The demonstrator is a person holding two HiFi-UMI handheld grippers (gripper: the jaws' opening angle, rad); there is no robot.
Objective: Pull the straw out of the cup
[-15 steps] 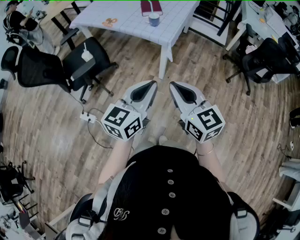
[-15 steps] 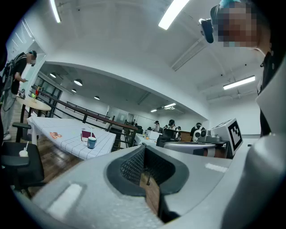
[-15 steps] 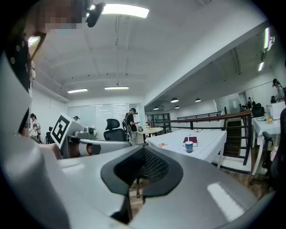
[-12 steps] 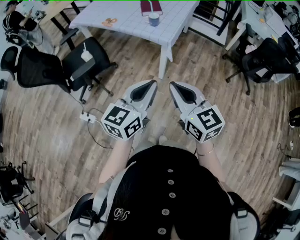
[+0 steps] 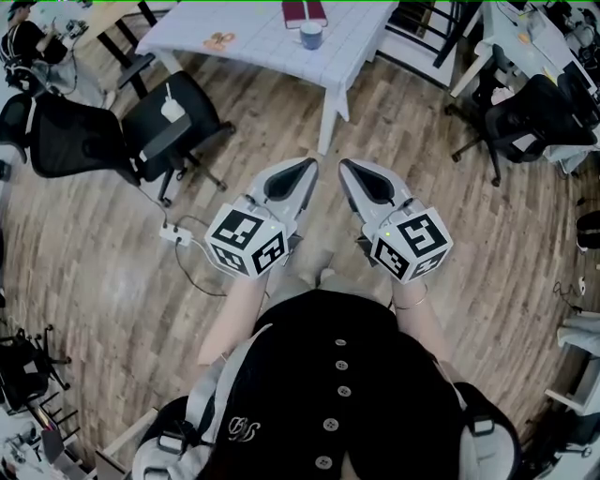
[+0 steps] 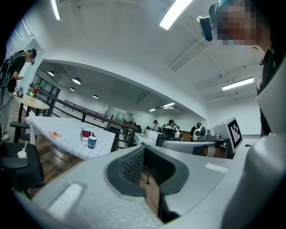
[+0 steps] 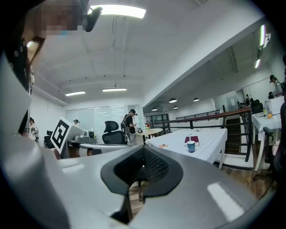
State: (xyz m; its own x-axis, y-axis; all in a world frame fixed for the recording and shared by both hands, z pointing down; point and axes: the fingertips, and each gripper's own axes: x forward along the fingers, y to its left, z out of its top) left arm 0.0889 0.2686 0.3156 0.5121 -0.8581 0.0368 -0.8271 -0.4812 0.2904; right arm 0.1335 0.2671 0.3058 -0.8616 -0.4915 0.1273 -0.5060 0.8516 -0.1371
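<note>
A blue cup with a white straw stands on the white gridded table far ahead, beside a maroon book. In the left gripper view the cup is small and distant at the left, and in the right gripper view the cup shows to the right of centre. The person holds both grippers side by side at waist height over the wood floor, well short of the table. My left gripper and right gripper are both shut with nothing between their jaws.
A black office chair with a white cup on its seat stands left of the table. More chairs and desks fill the right side. A power strip and cable lie on the floor at the left. People work in the background.
The head view has shifted slightly, so the table sits a little higher in it. Both grippers keep their pose and stay shut.
</note>
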